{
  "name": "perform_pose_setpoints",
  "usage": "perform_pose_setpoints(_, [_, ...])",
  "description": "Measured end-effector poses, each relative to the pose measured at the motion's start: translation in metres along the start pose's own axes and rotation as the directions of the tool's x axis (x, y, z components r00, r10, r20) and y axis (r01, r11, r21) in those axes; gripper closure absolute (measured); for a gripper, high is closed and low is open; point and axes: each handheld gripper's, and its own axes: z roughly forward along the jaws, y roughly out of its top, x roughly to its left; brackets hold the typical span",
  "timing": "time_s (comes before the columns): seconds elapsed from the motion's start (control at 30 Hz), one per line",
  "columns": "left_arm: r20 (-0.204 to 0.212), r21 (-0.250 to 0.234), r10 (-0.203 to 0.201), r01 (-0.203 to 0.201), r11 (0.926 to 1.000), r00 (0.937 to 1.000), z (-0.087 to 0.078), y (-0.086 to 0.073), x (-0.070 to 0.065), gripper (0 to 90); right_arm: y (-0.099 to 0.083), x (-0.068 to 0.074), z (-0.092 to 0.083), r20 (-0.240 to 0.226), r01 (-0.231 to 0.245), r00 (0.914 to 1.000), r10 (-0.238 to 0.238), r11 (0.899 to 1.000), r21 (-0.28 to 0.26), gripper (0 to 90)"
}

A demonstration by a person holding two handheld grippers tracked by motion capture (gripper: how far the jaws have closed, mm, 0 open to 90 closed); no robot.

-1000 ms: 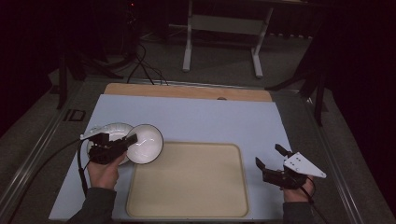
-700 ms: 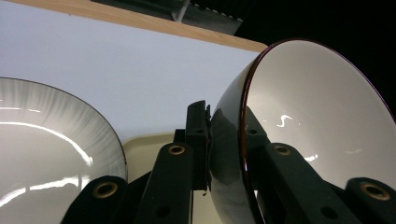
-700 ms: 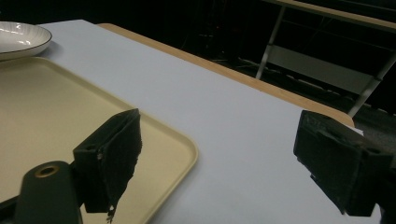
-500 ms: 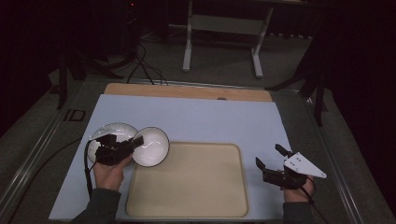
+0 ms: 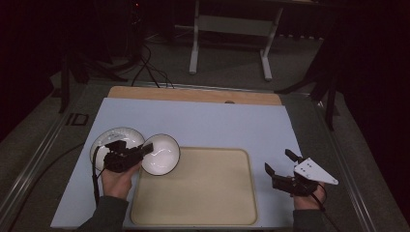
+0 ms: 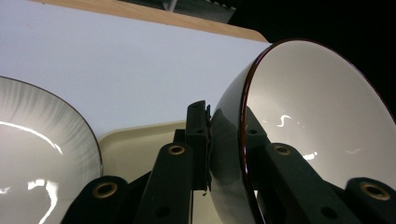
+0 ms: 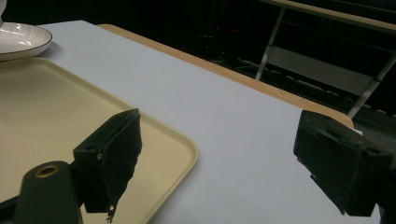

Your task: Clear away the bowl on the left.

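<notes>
Bowl (image 5: 161,153), white with a dark rim, is clamped at its rim by the left gripper (image 5: 143,149): one jaw inside, one outside, per the left gripper view (image 6: 322,135). It is tilted and sits over the upper left corner of the beige tray (image 5: 203,193), just beside a white ribbed plate (image 5: 113,140) on the bench (image 5: 217,125). Right gripper (image 5: 279,164) hovers to the right of the tray, jaws spread wide and empty; in its own view the tray corner (image 7: 177,140) lies between them.
</notes>
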Motion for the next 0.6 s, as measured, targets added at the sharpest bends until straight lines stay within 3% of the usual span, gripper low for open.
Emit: perform_pose_setpoints(0.6, [0.02, 0.036, 0.028, -0.028, 0.999, 0.9994, 0.011, -0.005, -0.013, 79.7, 0.0, 0.0, 0.0, 0.001, 0.003, 1.0, -0.003, 1.0, 0.002, 14.8])
